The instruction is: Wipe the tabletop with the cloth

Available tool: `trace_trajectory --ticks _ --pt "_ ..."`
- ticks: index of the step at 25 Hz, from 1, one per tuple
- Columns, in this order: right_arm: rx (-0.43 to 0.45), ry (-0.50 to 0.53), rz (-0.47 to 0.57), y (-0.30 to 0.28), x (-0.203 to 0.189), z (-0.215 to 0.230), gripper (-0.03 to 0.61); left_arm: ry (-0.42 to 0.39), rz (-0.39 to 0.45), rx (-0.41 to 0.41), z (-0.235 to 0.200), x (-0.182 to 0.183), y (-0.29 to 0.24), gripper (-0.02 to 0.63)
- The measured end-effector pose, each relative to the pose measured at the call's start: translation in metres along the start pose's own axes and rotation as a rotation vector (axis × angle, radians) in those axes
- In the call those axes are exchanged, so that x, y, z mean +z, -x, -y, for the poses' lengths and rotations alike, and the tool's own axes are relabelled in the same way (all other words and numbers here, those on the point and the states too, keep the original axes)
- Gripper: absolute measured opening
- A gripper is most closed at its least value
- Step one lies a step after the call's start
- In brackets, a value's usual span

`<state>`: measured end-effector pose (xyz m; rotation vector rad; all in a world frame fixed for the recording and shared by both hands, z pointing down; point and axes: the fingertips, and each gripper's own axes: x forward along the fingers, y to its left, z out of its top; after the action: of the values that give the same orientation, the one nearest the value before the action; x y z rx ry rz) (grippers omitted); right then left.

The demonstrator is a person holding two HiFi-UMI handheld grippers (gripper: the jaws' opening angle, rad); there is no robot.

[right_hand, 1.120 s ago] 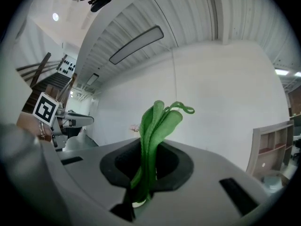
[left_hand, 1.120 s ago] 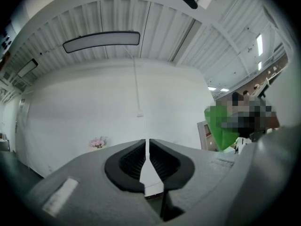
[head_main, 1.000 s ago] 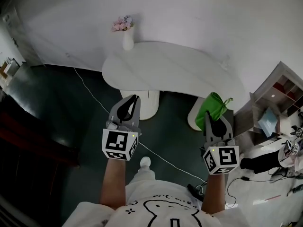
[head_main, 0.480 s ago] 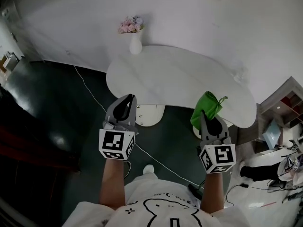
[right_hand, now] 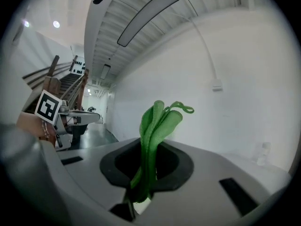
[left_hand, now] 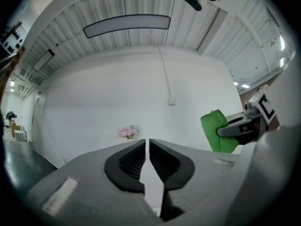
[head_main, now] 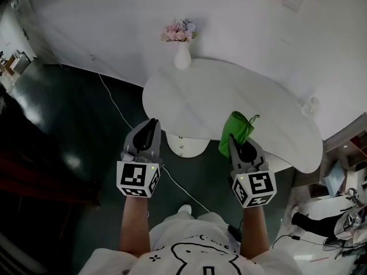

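Observation:
In the head view a white oval tabletop lies ahead of me. My right gripper is shut on a folded green cloth, which sticks up from the jaws over the table's near edge. In the right gripper view the cloth stands upright between the jaws of that gripper. My left gripper hovers over the dark floor just short of the table's left end. Its jaws stand shut with nothing between them in the left gripper view, where the cloth shows at the right.
A white vase of pink flowers stands at the table's far edge by the wall. A small clear object sits at the table's right end. A white cable crosses the dark floor beside the table's pedestal. Clutter lies at the lower right.
The table has come nearer and shifted right in the head view. Both grippers have closed in on it, and the cloth now reaches over its near edge.

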<state>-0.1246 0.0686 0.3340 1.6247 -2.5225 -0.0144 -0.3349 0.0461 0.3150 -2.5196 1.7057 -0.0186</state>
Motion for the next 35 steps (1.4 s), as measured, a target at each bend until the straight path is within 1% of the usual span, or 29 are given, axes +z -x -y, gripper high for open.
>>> trace_trajectory --ticks 4,8,15,20,29,35 --pt "0.079 -0.045 -0.028 -0.031 -0.012 -0.021 0.048 0.01 -0.027 0.048 -0.021 -0.015 0.006 0.021" --pt "0.149 -0.067 -0.078 -0.059 -0.027 -0.04 0.048 0.022 -0.049 0.082 -0.034 -0.027 0.009 0.021" --pt "0.271 -0.056 -0.144 -0.113 -0.051 -0.073 0.048 0.031 -0.083 0.128 -0.057 -0.043 0.002 0.021" --pt "0.346 -0.053 -0.218 -0.153 -0.076 -0.093 0.048 0.039 -0.099 0.166 -0.074 -0.052 -0.008 0.021" --pt "0.435 -0.099 -0.408 -0.22 -0.139 -0.117 0.048 0.06 -0.167 0.204 -0.095 -0.082 -0.027 0.021" --pt "0.458 -0.132 -0.534 -0.249 -0.176 -0.125 0.048 0.076 -0.203 0.221 -0.104 -0.099 -0.033 0.021"
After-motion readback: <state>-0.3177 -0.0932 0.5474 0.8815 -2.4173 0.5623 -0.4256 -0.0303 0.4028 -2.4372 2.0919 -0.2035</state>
